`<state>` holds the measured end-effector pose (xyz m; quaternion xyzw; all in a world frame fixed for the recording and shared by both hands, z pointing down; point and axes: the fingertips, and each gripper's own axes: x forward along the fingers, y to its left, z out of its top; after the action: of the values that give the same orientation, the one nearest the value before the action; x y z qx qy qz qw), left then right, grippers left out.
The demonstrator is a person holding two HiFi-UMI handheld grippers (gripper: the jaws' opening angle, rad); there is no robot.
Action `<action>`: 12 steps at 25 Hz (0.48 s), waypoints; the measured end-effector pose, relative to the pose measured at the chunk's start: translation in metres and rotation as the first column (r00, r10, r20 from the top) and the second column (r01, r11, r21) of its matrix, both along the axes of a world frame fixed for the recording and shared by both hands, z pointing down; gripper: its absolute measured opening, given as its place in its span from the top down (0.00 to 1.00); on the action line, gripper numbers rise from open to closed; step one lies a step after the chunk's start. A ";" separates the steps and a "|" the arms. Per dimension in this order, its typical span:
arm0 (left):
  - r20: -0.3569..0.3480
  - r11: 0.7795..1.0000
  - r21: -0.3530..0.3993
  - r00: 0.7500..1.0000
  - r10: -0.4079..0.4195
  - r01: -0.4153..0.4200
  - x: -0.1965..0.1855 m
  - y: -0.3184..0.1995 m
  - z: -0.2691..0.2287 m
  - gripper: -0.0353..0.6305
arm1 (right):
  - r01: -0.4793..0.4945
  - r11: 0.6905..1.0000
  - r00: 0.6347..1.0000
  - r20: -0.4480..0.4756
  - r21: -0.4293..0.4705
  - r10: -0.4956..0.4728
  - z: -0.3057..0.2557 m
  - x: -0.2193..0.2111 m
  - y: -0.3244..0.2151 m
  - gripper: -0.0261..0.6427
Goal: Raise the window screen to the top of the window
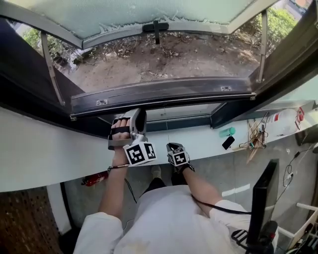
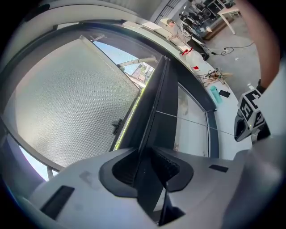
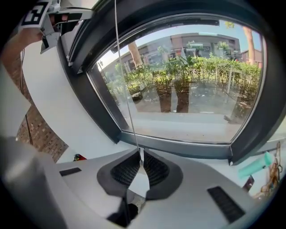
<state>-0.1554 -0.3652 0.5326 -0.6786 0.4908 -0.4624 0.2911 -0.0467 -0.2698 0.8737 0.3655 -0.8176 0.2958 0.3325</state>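
Gripping the screen rail [image 1: 164, 93] [image 2: 158, 107], the left tongs [image 1: 139, 116] [image 2: 147, 162] have a pad pressed on each side of the dark bar, left of its middle. The rail runs across the bottom of the open window, just above the fixed lower pane [image 1: 184, 112] [image 3: 187, 89]. It has a small metal clip near each end. Beyond it, the frosted window sash [image 1: 139, 15] [image 2: 71, 98] swings outward, its black handle [image 1: 156, 28] [image 2: 117, 126] at the middle of its lower edge. Bare ground shows through the gap.

Just to the right and nearer the person, the right tongs [image 1: 174, 147] [image 3: 140, 162] are closed on a thin cord [image 1: 167, 131] [image 3: 127, 103]. The cord runs straight up from between the nearly touching pads toward the rail. From the right gripper view, the left tongs and their marker cube show high at the upper left, against the window frame.

Both hands reach over a white counter [image 1: 49, 154] [image 3: 53, 112] under the window. Farther right on it lie a teal bottle [image 1: 227, 132] [image 3: 255, 166], a black phone [image 1: 228, 142] and a tangle of wires [image 1: 256, 136]. A red object [image 1: 94, 178] [image 3: 79, 157] sits below the counter's edge, and a dark monitor [image 1: 261, 203] stands at the person's right.
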 end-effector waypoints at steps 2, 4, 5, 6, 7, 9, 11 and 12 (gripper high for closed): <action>-0.059 1.000 0.022 0.998 0.001 0.001 0.001 0.001 -0.004 0.83 | 0.008 1.000 1.000 -0.005 0.009 -0.008 -0.008 0.004 0.006 0.92; -0.128 0.998 0.060 0.992 -0.010 0.018 -0.001 0.003 -0.015 0.83 | 0.020 0.998 1.000 -0.003 0.052 -0.020 -0.020 0.007 0.004 0.92; -0.161 0.996 0.088 0.987 -0.015 0.030 -0.003 0.003 -0.024 0.83 | 0.021 0.997 1.000 -0.001 0.075 -0.021 -0.026 0.008 0.001 0.92; -0.188 0.992 0.124 0.982 -0.014 0.038 -0.003 0.003 -0.034 0.84 | 0.019 0.996 1.000 0.003 0.092 -0.020 -0.032 0.011 -0.003 0.92; -0.208 0.986 0.163 0.978 -0.007 0.042 -0.003 0.002 -0.046 0.84 | 0.018 0.994 1.000 0.010 0.105 -0.019 -0.039 0.012 -0.007 0.92; -0.236 0.974 0.224 0.972 0.013 0.041 -0.003 0.002 -0.070 0.83 | 0.028 0.989 0.999 0.025 0.144 -0.031 -0.055 0.009 -0.018 0.92; -0.252 0.969 0.243 0.967 0.025 0.038 -0.003 0.002 -0.087 0.83 | 0.052 0.981 0.998 0.023 0.189 -0.057 -0.069 0.001 -0.025 0.92; -0.258 0.969 0.244 0.966 0.029 0.036 -0.003 0.002 -0.092 0.83 | 0.064 0.976 0.997 0.019 0.207 -0.069 -0.073 -0.003 -0.026 0.92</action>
<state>-0.1587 -0.3630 0.4404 -0.6911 0.5796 -0.3053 0.3055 -0.0497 -0.2954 0.8007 0.3664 -0.8599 0.2029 0.2917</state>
